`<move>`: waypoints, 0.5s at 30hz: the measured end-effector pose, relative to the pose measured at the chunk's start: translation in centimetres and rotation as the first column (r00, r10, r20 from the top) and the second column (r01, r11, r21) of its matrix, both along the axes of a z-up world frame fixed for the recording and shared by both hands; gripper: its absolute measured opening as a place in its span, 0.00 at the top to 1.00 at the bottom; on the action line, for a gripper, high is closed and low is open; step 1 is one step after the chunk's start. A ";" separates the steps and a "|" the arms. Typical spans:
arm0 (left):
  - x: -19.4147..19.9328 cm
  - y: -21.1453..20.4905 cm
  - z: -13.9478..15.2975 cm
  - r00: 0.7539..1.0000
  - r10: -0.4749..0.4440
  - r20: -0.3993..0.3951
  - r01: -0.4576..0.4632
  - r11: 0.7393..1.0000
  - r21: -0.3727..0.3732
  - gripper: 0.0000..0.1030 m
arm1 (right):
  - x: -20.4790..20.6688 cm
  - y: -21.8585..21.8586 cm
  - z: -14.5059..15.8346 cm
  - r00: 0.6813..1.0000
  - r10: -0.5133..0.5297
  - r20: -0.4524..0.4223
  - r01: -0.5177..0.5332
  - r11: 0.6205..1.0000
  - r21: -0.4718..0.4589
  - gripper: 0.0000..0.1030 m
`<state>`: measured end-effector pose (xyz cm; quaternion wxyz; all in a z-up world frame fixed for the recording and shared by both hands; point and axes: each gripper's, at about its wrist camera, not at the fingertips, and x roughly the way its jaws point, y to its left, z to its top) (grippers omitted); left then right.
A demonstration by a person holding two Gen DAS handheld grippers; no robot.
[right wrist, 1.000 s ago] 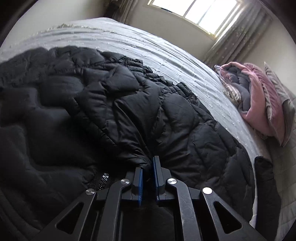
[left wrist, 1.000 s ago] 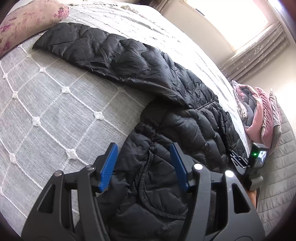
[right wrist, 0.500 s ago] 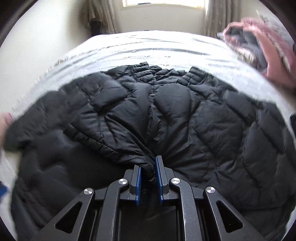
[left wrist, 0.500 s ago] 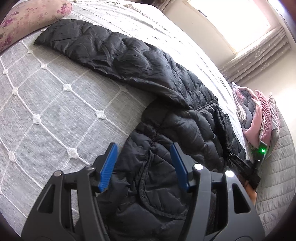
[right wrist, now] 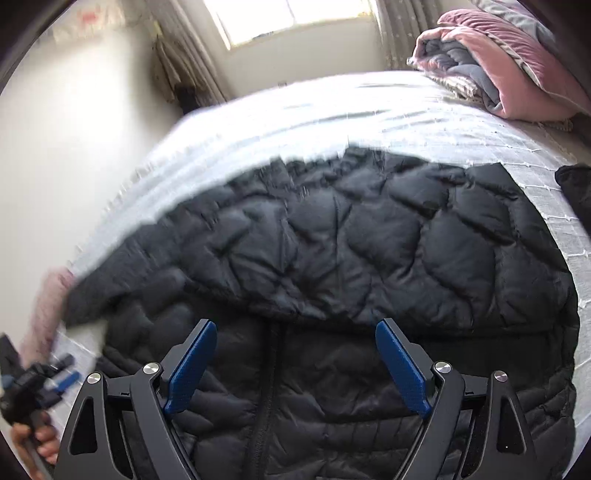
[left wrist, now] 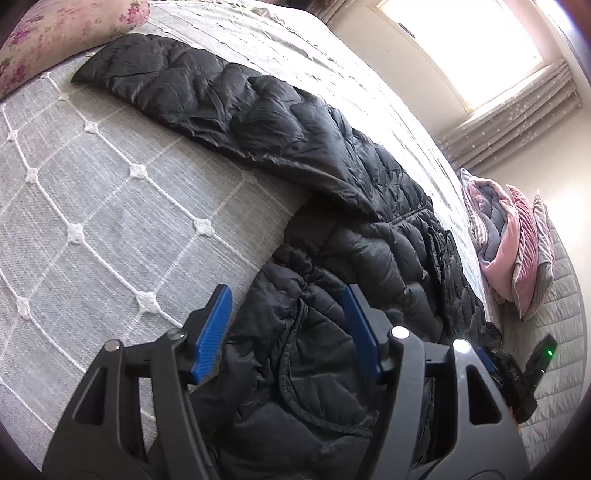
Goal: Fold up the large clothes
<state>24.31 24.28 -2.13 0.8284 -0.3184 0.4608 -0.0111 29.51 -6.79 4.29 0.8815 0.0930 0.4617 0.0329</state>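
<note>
L gripper (left wrist: pixel 286 334): my jaws wide apart, nothing clamped, blue pads either side of the bunched edge of the black puffer jacket (left wrist: pixel 332 229). Can't tell if pads touch fabric. R gripper (right wrist: pixel 297 369): jaws also wide apart, holding nothing, hovering over the jacket front w/ the zipper (right wrist: pixel 267 387) running straight away between the pads.

Jacket lies on the grey bedspread (left wrist: pixel 92 192). In L view its long axis runs diagonally from near my pads up-right, w/ one sleeve (left wrist: pixel 192 96) stretched flat toward upper left, cuff end near the floral pillow (left wrist: pixel 48 40). In R view a flap is folded across the body, fold edge running crosswise just past my pads.

L gripper angled low along the bed; R gripper tilted down at the jacket. R view lower left: hand (right wrist: pixel 31 443) gripping the other gripper's handle, blurry.

Further off: pink and grey blanket pile (right wrist: pixel 498 62) at the bed's far side, then curtains (left wrist: pixel 517 107) and window (right wrist: pixel 291 18).
</note>
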 end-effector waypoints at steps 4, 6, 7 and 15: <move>-0.1 2.1 -0.1 0.999 0.049 0.001 -0.049 0.999 -0.005 0.38 | -1.9 1.7 0.4 0.999 0.040 -0.027 -0.037 0.993 0.116 0.18; -0.2 4.3 -0.5 0.995 0.099 -0.007 -0.099 0.994 -0.040 0.35 | -4.7 2.5 1.4 0.997 0.080 -0.022 -0.075 0.985 0.154 0.17; -0.3 5.6 -0.8 0.991 0.130 -0.017 -0.131 0.990 -0.054 0.35 | -6.3 2.7 1.6 0.995 0.099 -0.028 -0.093 0.984 0.153 0.17; 0.5 12.7 -2.6 0.935 0.338 -0.108 -0.348 0.934 -0.084 0.34 | -12.9 -0.2 0.2 0.999 0.049 -0.018 -0.044 0.975 0.219 0.16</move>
